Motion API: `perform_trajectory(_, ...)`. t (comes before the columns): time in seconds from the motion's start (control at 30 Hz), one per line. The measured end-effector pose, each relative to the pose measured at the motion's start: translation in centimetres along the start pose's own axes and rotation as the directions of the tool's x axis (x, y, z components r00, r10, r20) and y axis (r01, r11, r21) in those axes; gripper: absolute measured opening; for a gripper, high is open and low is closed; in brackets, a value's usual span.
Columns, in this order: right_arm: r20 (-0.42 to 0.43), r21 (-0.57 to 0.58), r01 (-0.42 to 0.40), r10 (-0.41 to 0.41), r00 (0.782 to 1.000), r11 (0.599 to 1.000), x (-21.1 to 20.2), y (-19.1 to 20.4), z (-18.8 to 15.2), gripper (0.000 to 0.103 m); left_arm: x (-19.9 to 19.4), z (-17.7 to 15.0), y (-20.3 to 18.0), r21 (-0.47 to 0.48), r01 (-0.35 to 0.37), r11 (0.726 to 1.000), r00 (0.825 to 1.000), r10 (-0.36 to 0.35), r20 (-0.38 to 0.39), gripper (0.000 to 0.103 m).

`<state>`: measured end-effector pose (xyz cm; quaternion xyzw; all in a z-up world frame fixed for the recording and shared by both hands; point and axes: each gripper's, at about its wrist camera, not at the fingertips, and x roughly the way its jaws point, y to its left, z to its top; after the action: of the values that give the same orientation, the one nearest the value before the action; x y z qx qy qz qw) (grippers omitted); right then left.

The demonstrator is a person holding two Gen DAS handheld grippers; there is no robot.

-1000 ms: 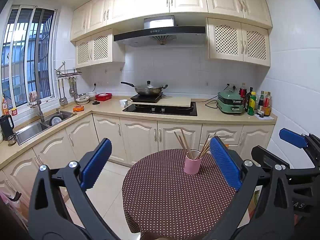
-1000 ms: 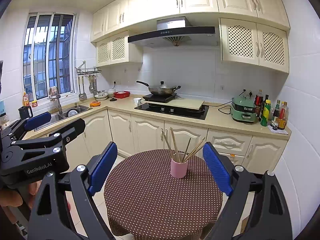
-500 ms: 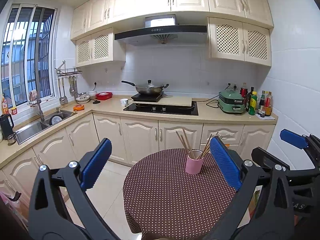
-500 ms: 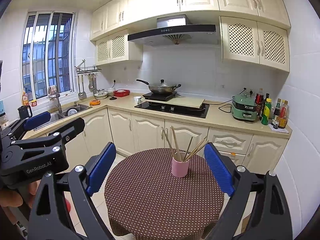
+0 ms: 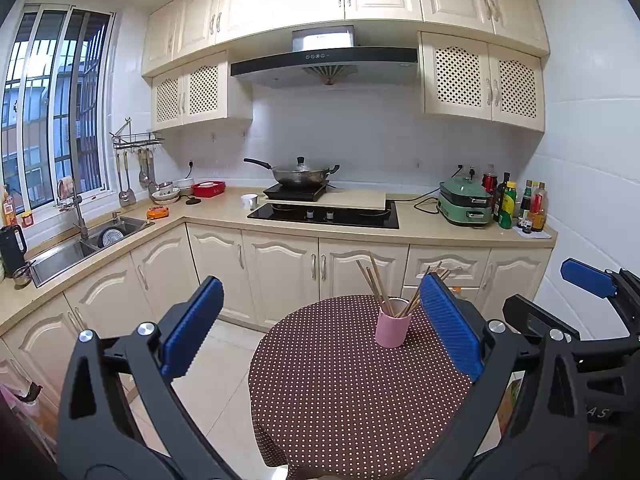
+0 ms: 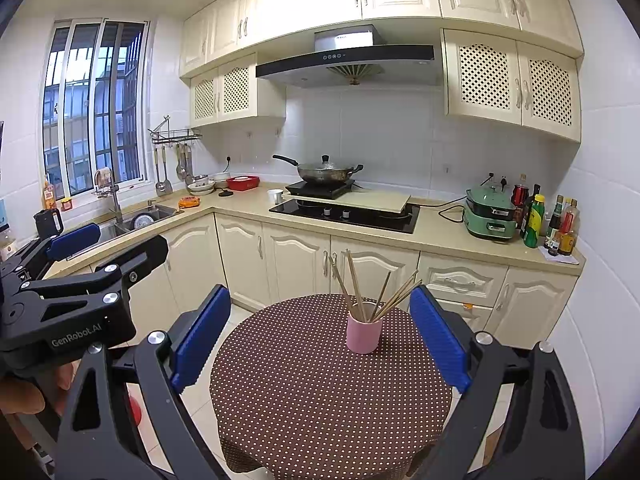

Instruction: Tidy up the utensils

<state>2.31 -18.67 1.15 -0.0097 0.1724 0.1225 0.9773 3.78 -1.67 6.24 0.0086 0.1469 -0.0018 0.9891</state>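
A pink cup (image 5: 393, 328) stands on the far part of a round table with a brown dotted cloth (image 5: 344, 392); it also shows in the right wrist view (image 6: 363, 332). Several wooden chopsticks (image 5: 375, 284) stand in the cup, leaning apart (image 6: 354, 286). My left gripper (image 5: 320, 336) is open and empty, held above the table's near side. My right gripper (image 6: 320, 336) is open and empty too, short of the cup. Each gripper shows at the edge of the other's view.
Cream kitchen cabinets and a counter (image 5: 424, 226) run behind the table, with a hob, a wok (image 5: 300, 174), a green cooker (image 5: 466, 202) and bottles. A sink (image 5: 80, 242) sits at the left under the window. Hanging utensils (image 6: 168, 172) are on the wall rack.
Both views have drifted slightly; the table and cup sit a little further right in the left wrist view. Both grippers stay open.
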Motion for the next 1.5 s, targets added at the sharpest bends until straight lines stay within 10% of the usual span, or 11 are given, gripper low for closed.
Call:
perform_trajectory(0.97, -0.028, 0.019, 0.037, -0.036, 0.999, 0.999, 2.6, 0.7, -0.6, 0.089, 3.5, -0.6, 1.9, 0.003, 0.029, 1.0, 0.999, -0.029, -0.025, 0.096)
perform_trajectory(1.5, -0.057, 0.041, -0.011, 0.013, 0.998, 0.999, 10.5, -2.7, -0.8, 0.09, 12.1, -0.7, 0.1, 0.017, 0.006, 1.0, 0.996, -0.005, -0.087, 0.097)
